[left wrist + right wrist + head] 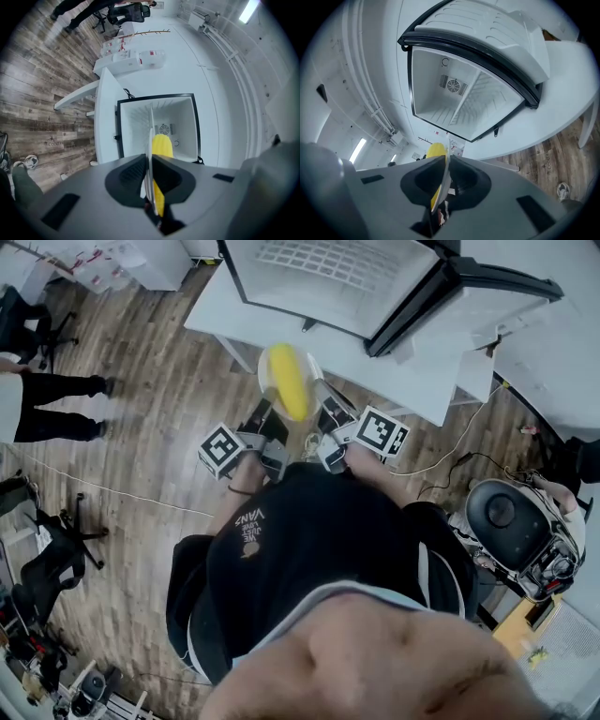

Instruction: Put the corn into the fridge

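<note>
- Both pairs of jaws are clenched: the left gripper (150, 161) and the right gripper (446, 164) pinch opposite rims of a plate (264, 367).
- Corn (288, 381) lies on it, short of the open fridge (309, 287) at twelve o'clock.
- Carrying step; the next move probably calls for keeping the plate level while reaching inside.

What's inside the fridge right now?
Inside the fridge, only a round fan vent on the back wall and one shelf show; no food is visible. In the left gripper view the corn hides part of the back wall.
</note>
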`<state>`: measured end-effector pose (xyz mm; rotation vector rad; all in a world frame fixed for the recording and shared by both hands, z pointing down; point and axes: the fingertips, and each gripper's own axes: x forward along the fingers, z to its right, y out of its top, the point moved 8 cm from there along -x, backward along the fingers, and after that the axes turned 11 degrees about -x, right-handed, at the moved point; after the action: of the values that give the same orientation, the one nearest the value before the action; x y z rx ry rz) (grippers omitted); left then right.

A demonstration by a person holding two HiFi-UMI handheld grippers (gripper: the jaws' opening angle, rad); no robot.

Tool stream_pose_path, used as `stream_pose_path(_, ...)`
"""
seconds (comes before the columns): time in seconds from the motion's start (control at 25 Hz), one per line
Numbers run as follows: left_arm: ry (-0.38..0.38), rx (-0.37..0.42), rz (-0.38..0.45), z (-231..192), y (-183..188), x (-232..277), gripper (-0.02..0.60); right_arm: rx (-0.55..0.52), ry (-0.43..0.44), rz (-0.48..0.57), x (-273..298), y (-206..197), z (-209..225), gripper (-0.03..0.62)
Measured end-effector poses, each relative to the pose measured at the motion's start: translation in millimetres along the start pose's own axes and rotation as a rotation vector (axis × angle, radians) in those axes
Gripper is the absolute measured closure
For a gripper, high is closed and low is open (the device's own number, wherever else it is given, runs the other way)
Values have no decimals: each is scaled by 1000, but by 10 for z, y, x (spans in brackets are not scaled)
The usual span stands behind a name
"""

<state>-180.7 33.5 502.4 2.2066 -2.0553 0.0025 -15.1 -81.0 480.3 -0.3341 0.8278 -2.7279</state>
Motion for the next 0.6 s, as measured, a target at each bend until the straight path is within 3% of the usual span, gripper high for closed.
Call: stream_pose_path(0.6, -8, -7, 51, 23, 131, 661, 540, -14, 31, -43, 391, 548, 381, 562)
